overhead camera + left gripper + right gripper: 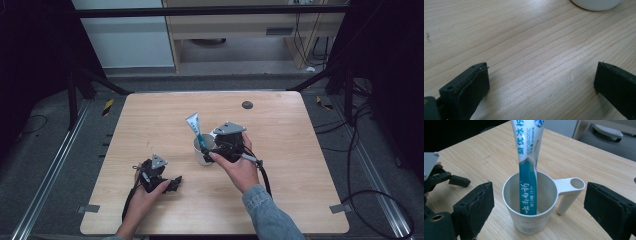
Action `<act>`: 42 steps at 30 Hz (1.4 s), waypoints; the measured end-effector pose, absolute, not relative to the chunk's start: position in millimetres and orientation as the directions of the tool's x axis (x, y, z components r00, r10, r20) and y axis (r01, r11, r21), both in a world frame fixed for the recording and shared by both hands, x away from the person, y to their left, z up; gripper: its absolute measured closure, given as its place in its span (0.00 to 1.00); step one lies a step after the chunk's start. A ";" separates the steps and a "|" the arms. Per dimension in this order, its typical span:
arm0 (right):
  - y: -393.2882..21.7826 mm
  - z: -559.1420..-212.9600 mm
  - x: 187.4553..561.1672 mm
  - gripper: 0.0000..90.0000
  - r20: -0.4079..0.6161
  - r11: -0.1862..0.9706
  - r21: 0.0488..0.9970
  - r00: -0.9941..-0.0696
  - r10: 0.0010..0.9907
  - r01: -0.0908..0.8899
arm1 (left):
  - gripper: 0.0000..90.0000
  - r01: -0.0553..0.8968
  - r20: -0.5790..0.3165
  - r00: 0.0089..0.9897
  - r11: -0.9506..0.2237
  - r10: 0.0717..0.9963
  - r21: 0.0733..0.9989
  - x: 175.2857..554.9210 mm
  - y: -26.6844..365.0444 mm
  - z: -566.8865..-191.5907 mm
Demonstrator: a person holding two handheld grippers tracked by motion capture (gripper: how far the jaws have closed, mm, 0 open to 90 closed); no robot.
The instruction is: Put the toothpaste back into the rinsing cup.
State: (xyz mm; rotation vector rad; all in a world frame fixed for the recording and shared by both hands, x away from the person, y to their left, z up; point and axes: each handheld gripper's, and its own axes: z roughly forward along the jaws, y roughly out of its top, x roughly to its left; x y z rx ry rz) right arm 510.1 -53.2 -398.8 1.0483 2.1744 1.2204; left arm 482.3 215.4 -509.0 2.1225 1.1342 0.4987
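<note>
Right gripper view has the toothpaste tube (527, 172) already standing in the white cup (531, 205), right gripper (549, 207) jaws apart, left gripper (541, 85) idle, jaws apart.

Around my work: a pale wood counter (300, 165) and the room behind it.

On my counter's far edge sits a small dark round disc (247, 105). Past it I see grey floor (240, 75), a light wooden cabinet (260, 25) against the wall, black cables (360, 150) looping at the right, and yellow-black tape marks (107, 106) on the floor.
</note>
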 end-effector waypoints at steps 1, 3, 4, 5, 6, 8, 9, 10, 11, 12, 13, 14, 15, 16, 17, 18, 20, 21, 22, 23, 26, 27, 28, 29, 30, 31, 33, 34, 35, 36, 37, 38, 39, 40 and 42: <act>-55.8 -397.5 510.0 0.10 -0.004 0.325 0.855 -0.621 0.784 0.404 | 0.00 0.580 0.019 0.549 -0.397 0.836 0.712 482.3 215.4 -509.0; -60.9 -395.2 509.6 0.09 -0.014 0.338 0.852 -0.628 0.778 0.400 | 0.00 0.580 0.018 0.548 -0.396 0.836 0.712 482.3 215.3 -509.0; -63.5 -394.2 509.1 0.09 -0.014 0.340 0.850 -0.626 0.780 0.403 | 0.00 0.580 0.019 0.549 -0.397 0.836 0.712 482.3 215.4 -509.0; -66.3 -393.0 508.9 0.09 -0.013 0.339 0.849 -0.625 0.780 0.406 | 0.00 0.580 0.019 0.549 -0.397 0.836 0.712 482.3 215.4 -509.0; -69.2 -391.7 508.6 0.09 -0.009 0.334 0.849 -0.621 0.784 0.409 | 0.00 0.579 0.019 0.549 -0.397 0.835 0.712 482.4 215.4 -509.0; -75.1 -389.0 508.5 0.09 -0.005 0.327 0.850 -0.615 0.789 0.413 | 0.00 0.580 0.019 0.549 -0.397 0.836 0.712 482.3 215.4 -509.0; -78.0 -387.9 509.0 0.08 -0.006 0.326 0.851 -0.613 0.790 0.411 | 0.00 0.579 0.019 0.549 -0.397 0.836 0.712 482.3 215.4 -509.0; -80.5 -386.8 508.9 0.08 -0.010 0.328 0.851 -0.611 0.792 0.411 | 0.00 0.579 0.019 0.549 -0.397 0.836 0.712 482.3 215.4 -509.0; -82.6 -385.8 509.0 0.08 -0.013 0.329 0.851 -0.610 0.793 0.410 | 0.00 0.580 0.019 0.549 -0.397 0.836 0.712 482.3 215.4 -509.0; -84.6 -384.9 509.1 0.08 -0.013 0.328 0.851 -0.609 0.793 0.410 | 0.00 0.580 0.019 0.549 -0.397 0.836 0.712 482.3 215.4 -509.0; -86.3 -384.1 509.0 0.08 -0.012 0.327 0.850 -0.606 0.796 0.412 | 0.00 0.580 0.019 0.548 -0.397 0.836 0.712 482.3 215.3 -509.0; -88.0 -383.6 509.4 0.08 -0.019 0.331 0.850 -0.604 0.797 0.410 | 0.00 0.580 0.019 0.549 -0.397 0.836 0.712 482.3 215.4 -509.0; -89.5 -383.1 509.5 0.08 -0.021 0.332 0.849 -0.602 0.798 0.410 | 0.00 0.580 0.019 0.549 -0.397 0.836 0.712 482.3 215.4 -509.0; -91.2 -382.9 509.7 0.08 -0.026 0.335 0.848 -0.599 0.800 0.410 | 0.00 0.580 0.019 0.548 -0.396 0.836 0.712 482.3 215.3 -509.0; -92.7 -382.7 509.5 0.08 -0.027 0.335 0.847 -0.596 0.802 0.413 | 0.00 0.580 0.019 0.548 -0.396 0.836 0.712 482.3 215.4 -509.0; -94.2 -382.6 509.5 0.08 -0.033 0.340 0.846 -0.595 0.803 0.411 | 0.00 0.580 0.019 0.548 -0.396 0.836 0.712 482.3 215.3 -509.1; -97.1 -382.2 508.7 0.08 -0.043 0.348 0.842 -0.592 0.805 0.413 | 0.00 0.580 0.019 0.548 -0.396 0.836 0.712 482.3 215.3 -509.1; -98.9 -381.9 508.4 0.08 -0.048 0.352 0.840 -0.590 0.806 0.412 | 0.00 0.580 0.019 0.548 -0.396 0.836 0.712 482.3 215.3 -509.0; -100.4 -381.7 507.6 0.08 -0.045 0.348 0.840 -0.586 0.809 0.416 | 0.00 0.580 0.019 0.548 -0.396 0.836 0.712 482.3 215.3 -509.1; -102.2 -381.5 507.2 0.08 -0.049 0.351 0.839 -0.584 0.810 0.415 | 0.00 0.580 0.019 0.549 -0.396 0.836 0.712 482.3 215.3 -509.0; -108.0 -381.2 505.3 0.08 -0.055 0.353 0.836 -0.576 0.816 0.420 | 0.00 0.580 0.018 0.547 -0.395 0.837 0.713 482.9 214.6 -509.1; -110.2 -381.5 504.5 0.08 -0.062 0.356 0.835 -0.572 0.818 0.420 | 0.00 0.580 0.018 0.547 -0.395 0.837 0.712 483.0 214.4 -509.1; -112.7 -381.8 503.7 0.08 -0.068 0.359 0.834 -0.567 0.821 0.419 | 0.00 0.580 0.019 0.547 -0.395 0.837 0.712 483.0 214.4 -509.0; -115.2 -382.2 502.7 0.08 -0.068 0.357 0.833 -0.563 0.824 0.422 | 0.00 0.580 0.018 0.547 -0.395 0.837 0.712 483.0 214.4 -509.1; -117.4 -382.7 501.9 0.08 -0.071 0.358 0.832 -0.558 0.827 0.424 | 0.00 0.580 0.018 0.547 -0.395 0.837 0.712 483.0 214.3 -509.1; -119.3 -382.9 501.0 0.08 -0.073 0.359 0.830 -0.554 0.829 0.427 | 0.00 0.580 0.017 0.547 -0.394 0.837 0.712 483.0 214.3 -509.1; -123.2 -382.5 499.5 0.08 -0.080 0.361 0.829 -0.548 0.832 0.427 | 0.00 0.581 0.017 0.547 -0.394 0.837 0.712 483.2 214.1 -509.1; -125.1 -381.7 498.5 0.08 -0.079 0.357 0.830 -0.543 0.836 0.428 | 0.00 0.581 0.017 0.546 -0.393 0.838 0.712 483.2 213.8 -509.1; -127.4 -380.9 497.7 0.08 -0.081 0.355 0.833 -0.542 0.837 0.424 | 0.00 0.581 0.017 0.546 -0.393 0.838 0.713 483.2 213.7 -509.1; -129.4 -380.2 496.9 0.08 -0.081 0.354 0.833 -0.539 0.838 0.425 | 0.00 0.581 0.017 0.546 -0.393 0.838 0.713 483.2 213.7 -509.1; -131.9 -379.7 496.6 0.08 -0.085 0.356 0.832 -0.536 0.840 0.426 | 0.00 0.581 0.017 0.546 -0.394 0.838 0.713 483.1 213.7 -509.1; -134.5 -379.4 496.2 0.08 -0.088 0.356 0.832 -0.533 0.841 0.426 | 0.00 0.581 0.017 0.547 -0.394 0.837 0.712 483.1 213.7 -509.1; -137.3 -379.2 495.8 0.08 -0.090 0.357 0.830 -0.529 0.844 0.428 | 0.00 0.581 0.017 0.547 -0.394 0.837 0.712 483.1 213.6 -509.1; -140.4 -379.3 495.3 0.08 -0.092 0.357 0.830 -0.526 0.846 0.429 | 0.00 0.581 0.017 0.547 -0.394 0.837 0.712 483.1 213.7 -509.1; -146.2 -380.2 493.4 0.08 -0.092 0.353 0.828 -0.516 0.851 0.435 | 0.00 0.581 0.017 0.546 -0.393 0.837 0.712 483.1 213.6 -509.1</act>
